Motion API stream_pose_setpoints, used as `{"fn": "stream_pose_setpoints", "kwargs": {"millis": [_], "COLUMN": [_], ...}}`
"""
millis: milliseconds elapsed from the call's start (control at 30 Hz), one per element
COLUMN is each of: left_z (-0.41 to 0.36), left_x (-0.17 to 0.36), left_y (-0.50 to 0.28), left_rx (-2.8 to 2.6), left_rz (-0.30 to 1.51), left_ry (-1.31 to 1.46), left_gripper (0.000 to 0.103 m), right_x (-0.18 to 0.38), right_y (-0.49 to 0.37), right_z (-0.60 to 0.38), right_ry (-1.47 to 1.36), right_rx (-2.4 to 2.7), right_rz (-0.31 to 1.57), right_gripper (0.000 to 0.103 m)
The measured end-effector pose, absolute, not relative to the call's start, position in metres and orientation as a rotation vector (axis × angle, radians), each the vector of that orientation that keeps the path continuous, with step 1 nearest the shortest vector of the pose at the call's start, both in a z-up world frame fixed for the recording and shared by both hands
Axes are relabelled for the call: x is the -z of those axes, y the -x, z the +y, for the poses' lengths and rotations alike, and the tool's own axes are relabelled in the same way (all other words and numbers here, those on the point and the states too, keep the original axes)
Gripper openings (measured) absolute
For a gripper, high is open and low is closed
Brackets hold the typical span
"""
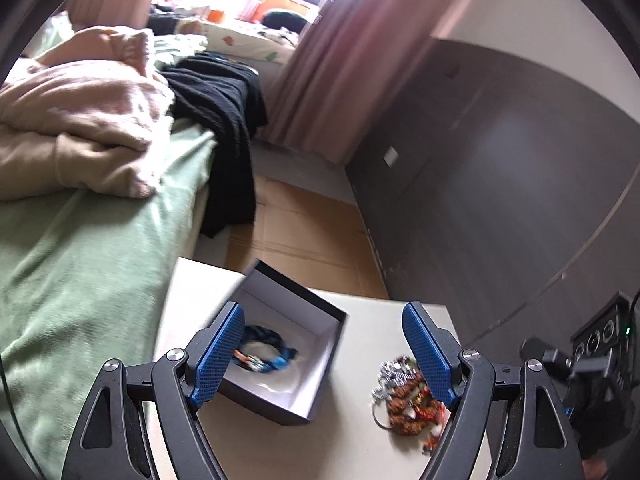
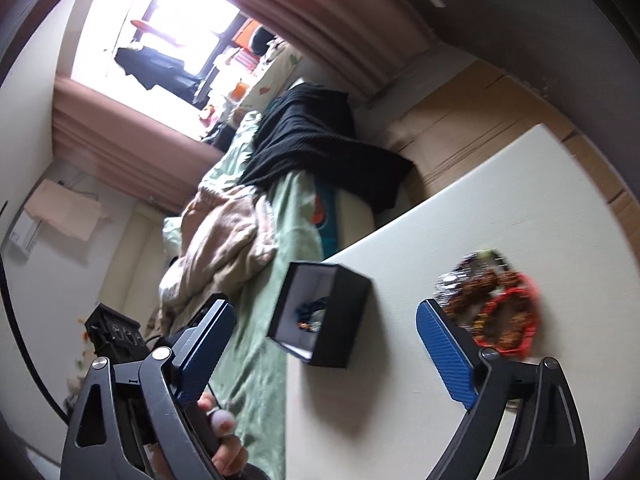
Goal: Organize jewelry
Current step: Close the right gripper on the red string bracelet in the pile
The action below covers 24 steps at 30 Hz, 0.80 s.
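A black open box (image 1: 288, 344) with a white lining sits on the white table (image 1: 340, 440); a blue braided bracelet (image 1: 268, 346) lies inside it. A pile of jewelry (image 1: 408, 396), silver, brown and red, lies on the table to the box's right. My left gripper (image 1: 326, 356) is open and empty above the table, between box and pile. In the right wrist view the box (image 2: 324, 316) stands near the table's edge and the jewelry pile (image 2: 496, 304) lies right of it. My right gripper (image 2: 324, 348) is open and empty, held above the box.
A bed with a green sheet (image 1: 80, 264), a beige blanket (image 1: 80, 120) and a black garment (image 1: 224, 120) lies left of the table. A grey cabinet (image 1: 500, 184) stands to the right. Cardboard (image 1: 304, 236) covers the floor beyond the table.
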<state>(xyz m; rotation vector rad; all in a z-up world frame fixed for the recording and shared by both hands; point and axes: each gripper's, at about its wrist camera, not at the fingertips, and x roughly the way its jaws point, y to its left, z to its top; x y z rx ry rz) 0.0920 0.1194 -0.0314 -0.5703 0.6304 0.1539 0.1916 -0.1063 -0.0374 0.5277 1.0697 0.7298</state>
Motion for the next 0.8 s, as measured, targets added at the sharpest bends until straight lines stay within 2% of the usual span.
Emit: {"fn": "stream_pose_setpoints", "kwargs": {"millis": [300, 433, 500, 567, 800], "left_z": [0.074, 0.056, 0.047, 0.036, 0.018], "left_x": [0.037, 0.046, 0.05, 0.055, 0.069], "left_y": [-0.109, -0.118, -0.121, -0.125, -0.135], "left_rx": [-0.052, -0.019, -0.004, 0.011, 0.028], "left_rz": [0.685, 0.722, 0.743, 0.764, 0.807], "left_ry": [0.479, 0.452, 0.438, 0.41, 0.386], "left_gripper": [0.081, 0.072, 0.068, 0.066, 0.059], "right_x": [0.055, 0.062, 0.067, 0.073, 0.109], "right_y": [-0.202, -0.207, -0.209, -0.21, -0.22], "right_z": [-0.139, -0.153, -0.158, -0.159, -0.158], "right_ry": [-0.494, -0.483, -0.476, -0.455, -0.431], "right_rx": [-0.565, -0.522, -0.521, -0.526, -0.484], "right_rz": [1.143, 1.157, 1.165, 1.182, 1.288], "right_gripper": [0.093, 0.092, 0.085, 0.073, 0.055]}}
